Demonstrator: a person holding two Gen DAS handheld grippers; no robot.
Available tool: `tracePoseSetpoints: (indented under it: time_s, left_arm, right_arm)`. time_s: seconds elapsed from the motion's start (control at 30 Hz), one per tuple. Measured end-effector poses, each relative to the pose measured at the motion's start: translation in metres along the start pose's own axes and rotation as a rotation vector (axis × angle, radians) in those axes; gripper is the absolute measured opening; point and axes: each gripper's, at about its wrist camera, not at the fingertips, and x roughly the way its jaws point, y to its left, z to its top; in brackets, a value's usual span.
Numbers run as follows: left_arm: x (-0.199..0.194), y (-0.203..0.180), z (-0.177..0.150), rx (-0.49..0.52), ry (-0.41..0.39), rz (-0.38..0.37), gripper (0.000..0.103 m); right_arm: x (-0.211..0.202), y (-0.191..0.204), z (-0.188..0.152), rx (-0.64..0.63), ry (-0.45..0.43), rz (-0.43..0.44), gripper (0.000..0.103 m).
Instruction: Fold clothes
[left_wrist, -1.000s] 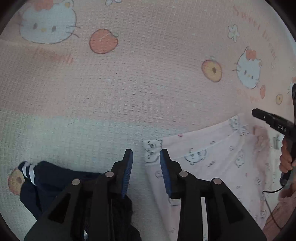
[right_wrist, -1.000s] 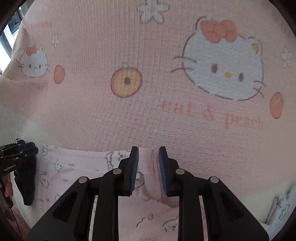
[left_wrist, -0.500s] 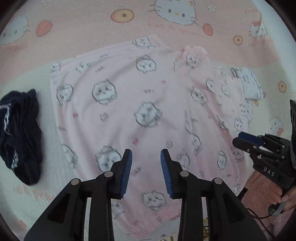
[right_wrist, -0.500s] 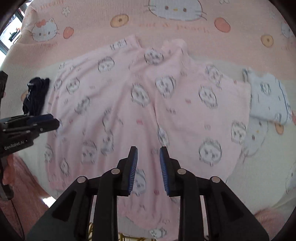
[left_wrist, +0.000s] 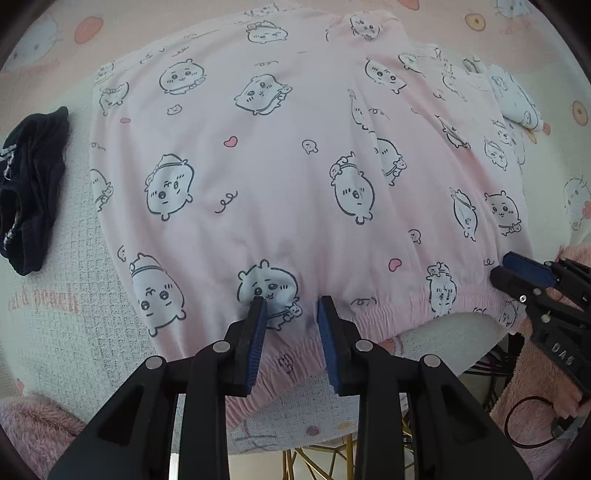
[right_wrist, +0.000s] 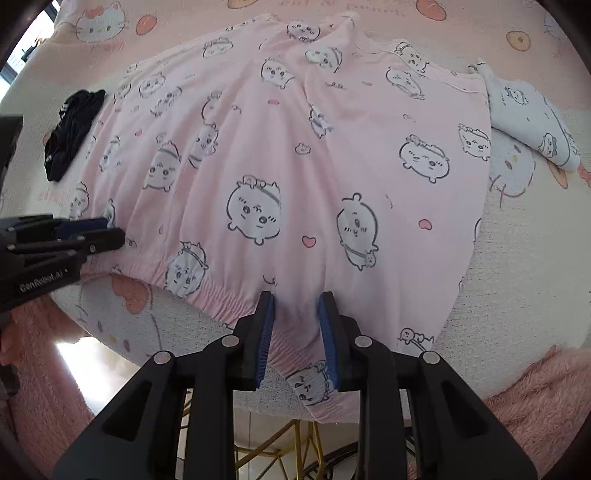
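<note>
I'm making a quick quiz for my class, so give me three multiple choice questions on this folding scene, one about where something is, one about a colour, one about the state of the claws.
1. Where does the dark garment lie in the left wrist view?
A. left of the pink pyjama bottoms
B. on top of them
C. under the claws

2. What colour are the pads on the left claw?
A. red
B. blue
C. yellow

3. How do both claws stand?
A. shut on the dark garment
B. shut on the waistband
C. open over the elastic waistband

Answers:
1 A, the dark garment sits apart on the blanket at the left edge.
2 B, blue ribbed pads show on both fingers.
3 C, the left claw and the right claw each show a gap between the fingers, with pink cloth visible through it.
</note>
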Motion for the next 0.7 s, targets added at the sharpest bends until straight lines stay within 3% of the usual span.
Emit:
tracePoseSetpoints:
  time_s: [0.13,0.3,0.4,0.5,0.63,0.7]
  left_arm:
    - [-0.013,-0.003,0.008,0.0,-0.028,-0.078,0.03]
    - [-0.026,-0.018,0.053,0.045,-0.093,-0.108,0.03]
    - [-0.03,-0.024,0.099,0.085,-0.148,-0.13,0.03]
    - [-0.024,-0.03,0.157,0.096,-0.208,-0.133,0.03]
    - [-0.006,-0.038,0.237,0.083,-0.253,-0.143,0.03]
    - [0.009,-0.039,0.27,0.088,-0.246,-0.15,0.03]
  right_arm:
    - [-0.031,-0.035,0.018,0.089,-0.078,0.051,0.026]
    - [-0.048,-0.101,0.067,0.18,-0.141,-0.056,0.028]
    - [-0.037,-0.131,0.096,0.219,-0.141,-0.082,0.028]
    - [-0.009,-0.162,0.114,0.262,-0.087,-0.147,0.029]
    - [0.016,-0.191,0.124,0.366,-0.048,-0.097,0.029]
    - [0.023,-0.195,0.128,0.385,-0.052,-0.049,0.037]
